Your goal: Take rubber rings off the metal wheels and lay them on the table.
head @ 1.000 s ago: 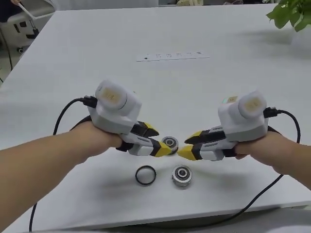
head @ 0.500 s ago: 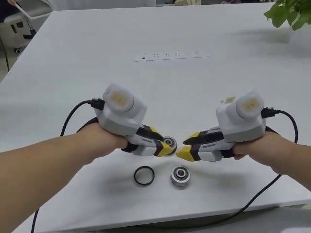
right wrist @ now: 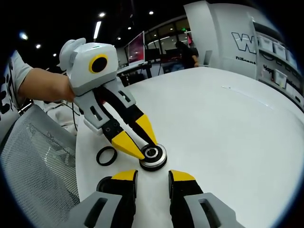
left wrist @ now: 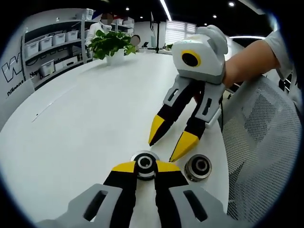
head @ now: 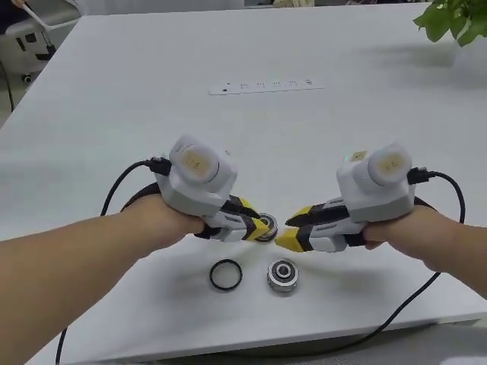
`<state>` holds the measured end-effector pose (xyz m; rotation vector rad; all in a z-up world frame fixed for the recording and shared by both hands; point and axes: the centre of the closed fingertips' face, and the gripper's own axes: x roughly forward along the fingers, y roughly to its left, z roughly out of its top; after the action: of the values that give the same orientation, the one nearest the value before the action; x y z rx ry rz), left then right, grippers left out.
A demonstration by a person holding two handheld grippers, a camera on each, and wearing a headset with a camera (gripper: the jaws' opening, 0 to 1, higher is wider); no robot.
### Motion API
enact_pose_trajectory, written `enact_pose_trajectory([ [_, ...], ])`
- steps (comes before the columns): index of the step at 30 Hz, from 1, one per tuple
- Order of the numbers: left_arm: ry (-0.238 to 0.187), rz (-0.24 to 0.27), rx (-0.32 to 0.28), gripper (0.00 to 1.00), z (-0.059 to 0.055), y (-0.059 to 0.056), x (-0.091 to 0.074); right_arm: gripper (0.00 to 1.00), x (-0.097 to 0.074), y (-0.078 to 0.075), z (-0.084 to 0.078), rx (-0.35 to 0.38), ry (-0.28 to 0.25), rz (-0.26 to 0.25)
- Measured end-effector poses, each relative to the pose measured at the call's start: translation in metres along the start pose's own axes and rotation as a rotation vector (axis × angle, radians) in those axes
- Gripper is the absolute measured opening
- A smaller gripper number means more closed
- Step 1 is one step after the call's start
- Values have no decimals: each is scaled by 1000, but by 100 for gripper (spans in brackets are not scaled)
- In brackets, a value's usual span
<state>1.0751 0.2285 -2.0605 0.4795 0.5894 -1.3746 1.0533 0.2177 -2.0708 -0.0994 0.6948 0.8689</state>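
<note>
A metal wheel with a dark rubber rim stands on the white table. My left gripper is shut on this wheel, with a yellow tip on each side of it. Just right of the wheel, my right gripper points at it, open, a short gap away and holding nothing. A loose black rubber ring lies flat nearer the front edge. A second wheel sits next to the ring.
A white power strip lies mid-table, far beyond the grippers. A green plant stands at the far right corner. Black cables trail from both grippers toward the table's front edge. A mesh chair is close to that edge.
My left gripper has slid a little to the right and its tips have closed around the wheel. The right gripper has hardly moved. The ring and second wheel lie as before.
</note>
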Motion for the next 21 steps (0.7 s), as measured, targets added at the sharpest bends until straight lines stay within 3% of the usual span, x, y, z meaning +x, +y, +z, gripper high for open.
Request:
enact_pose_trajectory([
  [4, 10, 5, 77, 10, 0, -4, 1, 23, 1, -1, 1, -1, 0, 1],
  [21, 12, 25, 56, 7, 1, 0, 2, 22, 14, -1, 4, -55, 18, -2],
])
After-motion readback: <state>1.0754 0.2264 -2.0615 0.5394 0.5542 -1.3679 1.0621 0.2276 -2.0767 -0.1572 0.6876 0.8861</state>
